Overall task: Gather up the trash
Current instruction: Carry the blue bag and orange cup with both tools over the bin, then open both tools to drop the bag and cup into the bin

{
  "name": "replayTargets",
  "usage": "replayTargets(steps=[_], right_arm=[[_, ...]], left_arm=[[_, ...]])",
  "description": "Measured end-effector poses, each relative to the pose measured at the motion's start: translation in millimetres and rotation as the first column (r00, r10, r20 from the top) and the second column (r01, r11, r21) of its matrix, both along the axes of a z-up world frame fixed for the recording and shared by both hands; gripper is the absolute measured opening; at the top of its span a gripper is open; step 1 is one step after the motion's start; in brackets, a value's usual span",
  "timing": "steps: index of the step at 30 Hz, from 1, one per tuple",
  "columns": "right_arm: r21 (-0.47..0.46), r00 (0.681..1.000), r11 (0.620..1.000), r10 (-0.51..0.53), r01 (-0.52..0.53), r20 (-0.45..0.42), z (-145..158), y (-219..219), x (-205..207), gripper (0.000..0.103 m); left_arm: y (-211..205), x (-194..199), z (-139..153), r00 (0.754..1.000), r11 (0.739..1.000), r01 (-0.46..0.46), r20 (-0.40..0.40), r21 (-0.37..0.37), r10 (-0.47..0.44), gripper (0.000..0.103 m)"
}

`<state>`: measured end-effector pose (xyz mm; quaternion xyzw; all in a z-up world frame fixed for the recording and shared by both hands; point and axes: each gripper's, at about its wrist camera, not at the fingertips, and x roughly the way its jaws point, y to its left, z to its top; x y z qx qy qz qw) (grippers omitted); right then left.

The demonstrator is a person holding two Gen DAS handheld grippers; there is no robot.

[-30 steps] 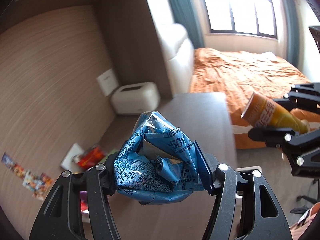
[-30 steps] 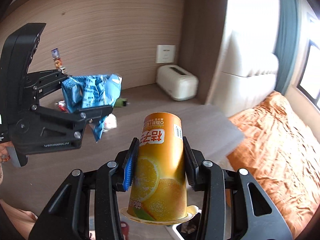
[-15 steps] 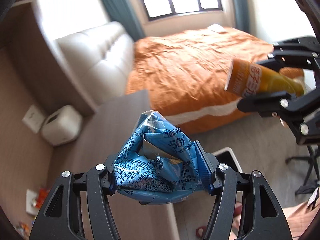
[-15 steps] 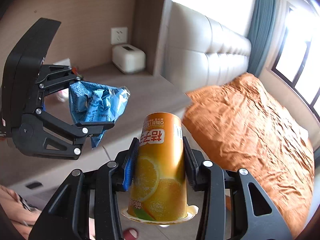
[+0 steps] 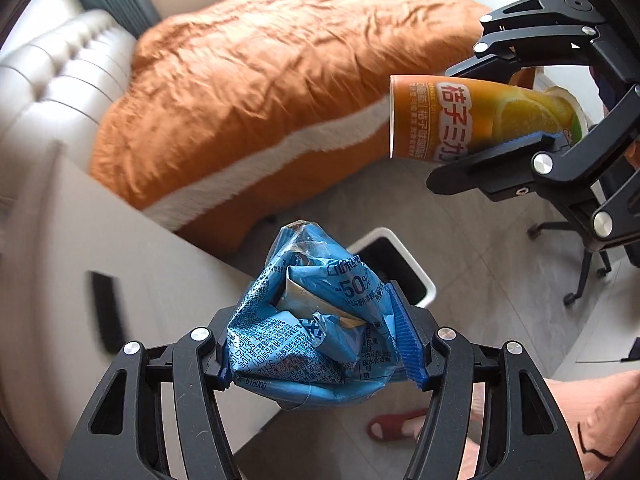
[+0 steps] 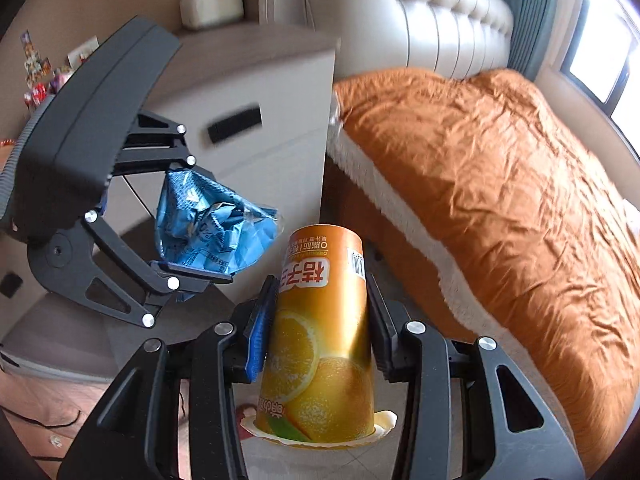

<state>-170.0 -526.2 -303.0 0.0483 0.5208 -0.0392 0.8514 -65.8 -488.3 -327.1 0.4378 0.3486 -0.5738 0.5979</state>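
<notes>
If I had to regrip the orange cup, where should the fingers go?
Mid-wall, as the right gripper holds the orange cup now: pads on opposite sides of the tapered body, coming from the flared rim end. The peeled lid flap there gives no firm hold.

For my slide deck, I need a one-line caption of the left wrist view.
Left claw grips a crumpled blue wrapper above a white bin; right claw holds an orange cup.
</notes>
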Motion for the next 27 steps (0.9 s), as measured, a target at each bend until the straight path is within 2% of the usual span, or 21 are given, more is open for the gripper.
replayTargets(steps=[4, 8, 11, 14, 17, 18, 19, 20, 21, 24, 27], right_arm=[[0.049, 0.996, 0.998, 0.038, -0.035, -0.078, -84.0, -17.0, 0.1, 0.044], [0.070, 0.983, 0.992, 0.116, -0.107, -0.144, -181.2, -20.7, -5.6, 0.044], [0.067, 0.970, 0.986, 0.162, -0.152, -0.181, -240.9, -18.8, -9.2, 0.044], [0.070, 0.958, 0.978, 0.205, -0.195, -0.202, -295.4, -15.2, -13.7, 0.044], [0.082, 0.945, 0.967, 0.252, -0.240, -0.207, -332.6, -9.0, -17.8, 0.044], [0.070, 0.941, 0.963, 0.269, -0.260, -0.207, -341.4, -6.8, -19.2, 0.047], [0.053, 0.933, 0.956, 0.292, -0.287, -0.209, -351.4, -3.9, -21.8, 0.078], [0.040, 0.930, 0.952, 0.305, -0.303, -0.206, -357.5, -1.5, -25.0, 0.098], [0.025, 0.928, 0.947, 0.317, -0.319, -0.194, -361.8, 0.6, -28.0, 0.099], [0.029, 0.913, 0.940, 0.337, -0.339, -0.229, -374.5, 1.3, -29.9, 0.099], [0.018, 0.910, 0.938, 0.340, -0.346, -0.239, -373.6, 0.6, -29.7, 0.099]], left_arm=[[-27.9, -8.2, -74.0, 0.995, 0.998, 0.048, -0.090, 0.040, -0.044, 0.062], [-54.3, -15.4, -166.9, 0.990, 0.990, 0.110, -0.094, 0.083, -0.102, 0.062], [-67.1, -20.6, -231.4, 0.984, 0.981, 0.163, -0.095, 0.109, -0.153, 0.062], [-70.4, -24.9, -283.2, 0.976, 0.968, 0.210, -0.094, 0.141, -0.198, 0.062], [-67.6, -25.7, -320.1, 0.968, 0.958, 0.248, -0.084, 0.147, -0.238, 0.067], [-65.4, -25.8, -332.2, 0.963, 0.953, 0.266, -0.092, 0.144, -0.254, 0.086], [-63.9, -27.7, -339.6, 0.959, 0.950, 0.279, -0.100, 0.141, -0.266, 0.098], [-61.2, -28.3, -349.7, 0.948, 0.940, 0.309, -0.119, 0.141, -0.294, 0.098], [-59.6, -28.8, -357.1, 0.944, 0.934, 0.321, -0.123, 0.154, -0.305, 0.098], [-55.7, -30.7, -370.5, 0.939, 0.925, 0.342, -0.107, 0.168, -0.328, 0.098], [-54.0, -32.3, -370.1, 0.936, 0.922, 0.350, -0.106, 0.168, -0.336, 0.098]])
